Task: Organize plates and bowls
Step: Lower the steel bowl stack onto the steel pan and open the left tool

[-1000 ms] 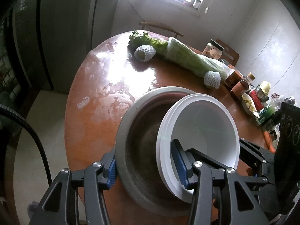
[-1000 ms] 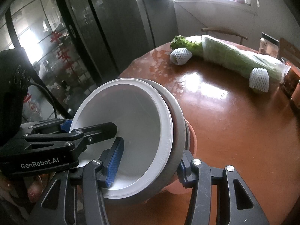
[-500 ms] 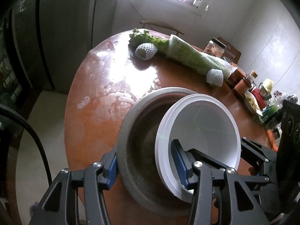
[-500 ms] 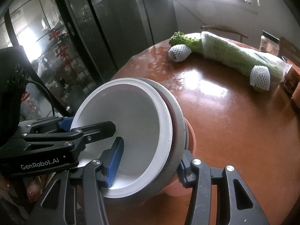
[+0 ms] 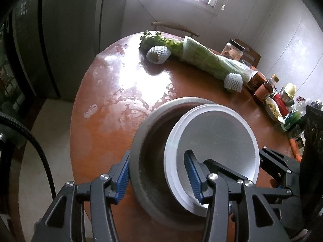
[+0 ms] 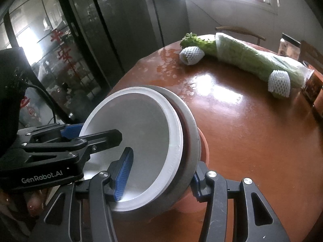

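Note:
A white bowl (image 5: 214, 139) lies tilted inside a larger grey bowl (image 5: 149, 141), above the round brown table (image 5: 113, 109). My left gripper (image 5: 157, 176) is shut on the stack's near wall, one pad outside the grey bowl, the other inside the white bowl. In the right wrist view the white bowl (image 6: 139, 133) sits in the grey bowl (image 6: 189, 133), which rests in an orange bowl (image 6: 201, 141). My right gripper (image 6: 159, 175) is shut on the stack's rim, one pad inside the white bowl, the other outside. The left gripper (image 6: 68, 139) shows at the stack's left side.
A long bagged green vegetable (image 5: 206, 60) and two foam-netted fruits (image 5: 158, 54) (image 5: 233, 81) lie at the table's far side. Jars, bottles and food packs (image 5: 268, 92) crowd the right edge. A dark fridge (image 5: 40, 40) and chairs (image 5: 173, 27) stand beyond.
Both grippers keep their hold on the bowl stack. The stack has moved a little back from the vegetable, which now looks slightly farther away.

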The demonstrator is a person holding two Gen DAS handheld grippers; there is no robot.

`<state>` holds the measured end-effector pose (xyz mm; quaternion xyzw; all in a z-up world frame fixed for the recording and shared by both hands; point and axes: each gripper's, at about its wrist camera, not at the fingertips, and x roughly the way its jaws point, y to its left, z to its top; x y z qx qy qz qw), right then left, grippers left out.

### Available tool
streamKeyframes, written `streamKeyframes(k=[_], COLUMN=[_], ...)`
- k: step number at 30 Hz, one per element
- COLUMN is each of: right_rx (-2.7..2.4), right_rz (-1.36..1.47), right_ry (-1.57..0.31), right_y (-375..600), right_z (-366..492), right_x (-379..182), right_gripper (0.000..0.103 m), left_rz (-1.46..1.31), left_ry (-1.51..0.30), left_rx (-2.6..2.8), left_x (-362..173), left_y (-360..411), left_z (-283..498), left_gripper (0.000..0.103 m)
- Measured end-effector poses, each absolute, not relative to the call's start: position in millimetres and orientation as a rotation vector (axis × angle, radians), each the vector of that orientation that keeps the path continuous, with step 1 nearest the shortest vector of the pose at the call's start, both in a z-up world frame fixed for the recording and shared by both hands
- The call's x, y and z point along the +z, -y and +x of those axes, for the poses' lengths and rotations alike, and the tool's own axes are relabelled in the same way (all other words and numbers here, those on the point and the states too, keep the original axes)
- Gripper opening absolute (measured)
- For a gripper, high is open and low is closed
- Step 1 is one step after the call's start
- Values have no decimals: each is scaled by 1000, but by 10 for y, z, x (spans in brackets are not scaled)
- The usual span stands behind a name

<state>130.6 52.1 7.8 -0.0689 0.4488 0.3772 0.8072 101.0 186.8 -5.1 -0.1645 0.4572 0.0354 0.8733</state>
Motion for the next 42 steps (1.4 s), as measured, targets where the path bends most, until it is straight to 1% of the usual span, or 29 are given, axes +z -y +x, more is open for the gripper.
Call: streamKeyframes(k=[42], right_rx=[754], right_rz=[-179], right_ry=[-918], right_y=[-485], right_z=[1282], right_x=[118], right_gripper=[53], left_rz=[-312], left_ry=[-943], left_rx=[102], left_x=[-38], left_y=[-1838], left_z=[929], left_gripper=[52])
